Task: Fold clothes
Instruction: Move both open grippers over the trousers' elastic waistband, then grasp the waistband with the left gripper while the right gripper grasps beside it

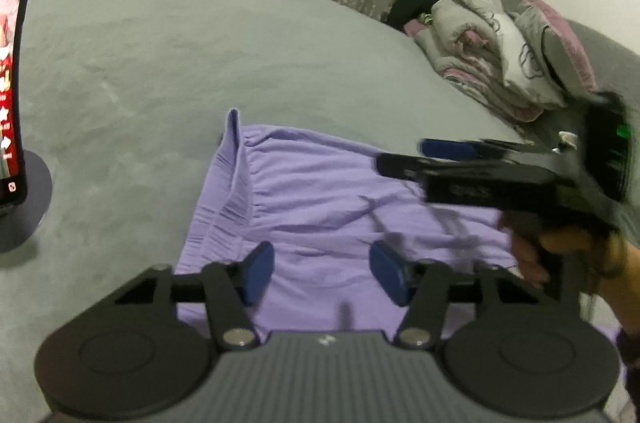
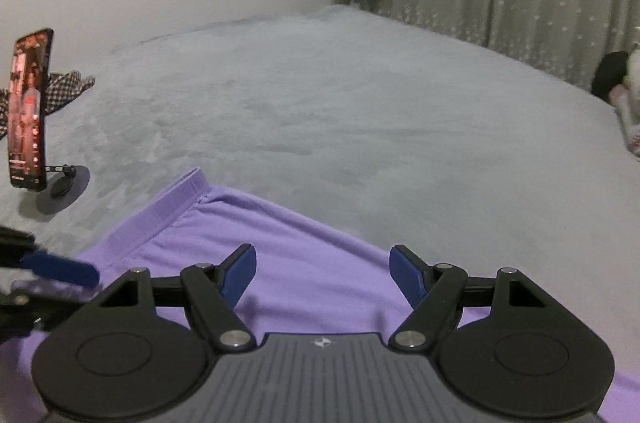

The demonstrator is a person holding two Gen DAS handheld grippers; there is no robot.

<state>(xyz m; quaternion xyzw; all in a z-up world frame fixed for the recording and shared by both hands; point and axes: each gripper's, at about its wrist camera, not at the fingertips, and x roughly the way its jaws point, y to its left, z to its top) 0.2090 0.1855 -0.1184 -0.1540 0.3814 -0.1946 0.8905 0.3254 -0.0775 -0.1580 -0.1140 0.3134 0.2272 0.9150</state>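
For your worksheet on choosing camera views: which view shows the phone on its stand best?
The right wrist view: the phone shows whole, upright on its round stand, on the bed left of the purple garment. The left wrist view crops it at the frame's left edge.

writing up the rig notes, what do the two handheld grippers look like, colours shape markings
Both match. The left gripper and right gripper each have two blue pads on black hinged linkage arms with silver pivot pins, flanked by round black discs. The ribbed grey body carries a small white logo. In the left wrist view the right gripper's body shows a green light and faint lettering, too blurred to read.
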